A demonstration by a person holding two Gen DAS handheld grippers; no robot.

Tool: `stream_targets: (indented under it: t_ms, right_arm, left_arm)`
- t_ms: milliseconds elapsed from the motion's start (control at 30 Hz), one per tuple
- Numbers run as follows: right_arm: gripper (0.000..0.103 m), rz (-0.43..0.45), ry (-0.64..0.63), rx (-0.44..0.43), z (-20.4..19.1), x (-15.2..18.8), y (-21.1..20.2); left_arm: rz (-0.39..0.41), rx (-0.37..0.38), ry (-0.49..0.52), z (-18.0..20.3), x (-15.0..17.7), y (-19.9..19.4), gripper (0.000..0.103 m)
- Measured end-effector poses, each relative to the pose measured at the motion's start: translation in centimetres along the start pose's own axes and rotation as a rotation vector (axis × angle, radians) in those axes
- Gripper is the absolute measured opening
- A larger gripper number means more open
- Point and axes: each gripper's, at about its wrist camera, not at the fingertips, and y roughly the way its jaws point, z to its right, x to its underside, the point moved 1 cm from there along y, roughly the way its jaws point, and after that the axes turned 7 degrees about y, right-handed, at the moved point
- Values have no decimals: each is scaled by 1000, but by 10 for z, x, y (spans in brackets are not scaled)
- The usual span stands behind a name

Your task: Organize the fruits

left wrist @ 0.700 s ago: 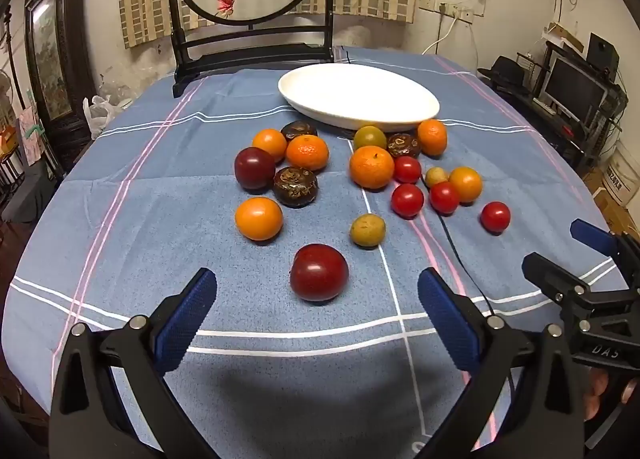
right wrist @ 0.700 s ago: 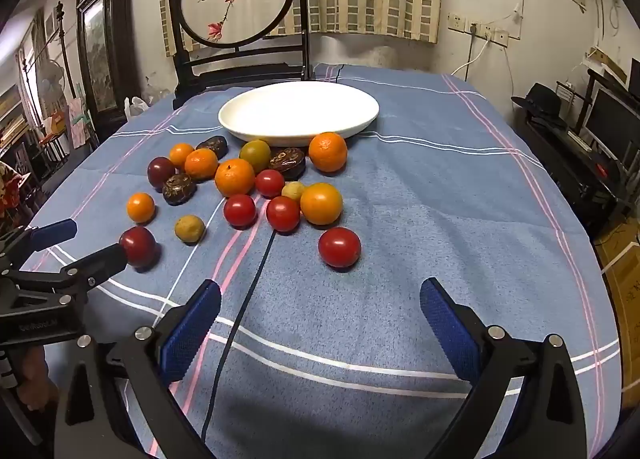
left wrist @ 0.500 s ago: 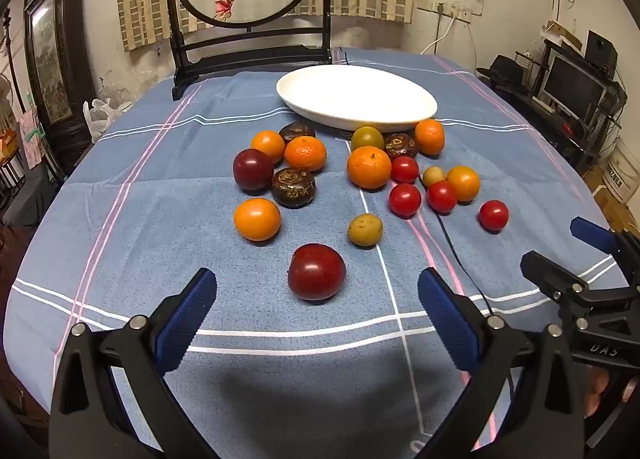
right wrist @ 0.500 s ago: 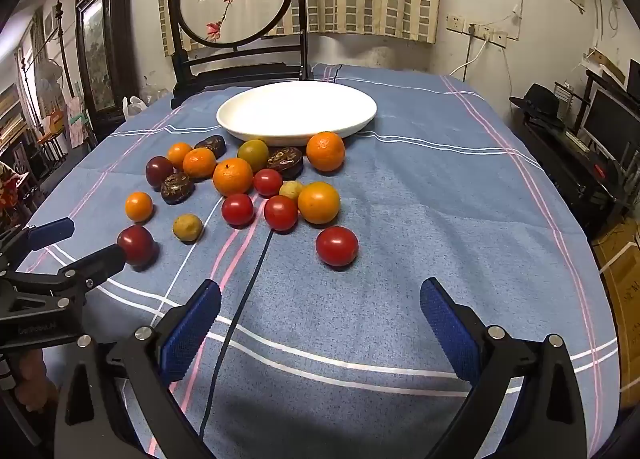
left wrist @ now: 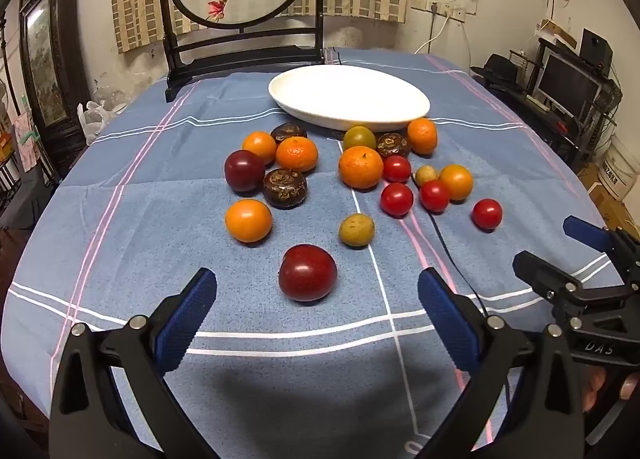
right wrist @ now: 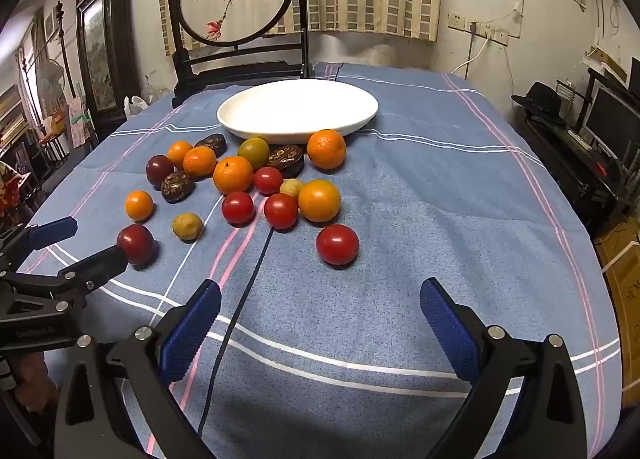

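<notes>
My left gripper (left wrist: 316, 311) has crept nearer the dark red plum (left wrist: 307, 272), jaws apart; my right gripper (right wrist: 320, 323), also spread, faces the near tomato (right wrist: 337, 244). White plate (left wrist: 348, 99) far, empty.

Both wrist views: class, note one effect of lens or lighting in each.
Left wrist view: fisheye bends the blue checked tablecloth's stripes; a dark shadow lies ahead of the fingers. Right wrist view: black corners vignette the frame; the white oval plate looks evenly lit.

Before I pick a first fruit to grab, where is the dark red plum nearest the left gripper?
The dark red plum lies on the blue cloth just ahead of the open left gripper, nearer than the small yellow-green fruit and the orange.
</notes>
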Motion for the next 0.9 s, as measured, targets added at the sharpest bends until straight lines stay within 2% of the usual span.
stream_targets:
  t_ms: [900]
  right_arm:
    - [100, -6, 2, -7, -3, 1, 0]
  left_arm:
    - [-16, -1, -15, -1, 3, 5, 99]
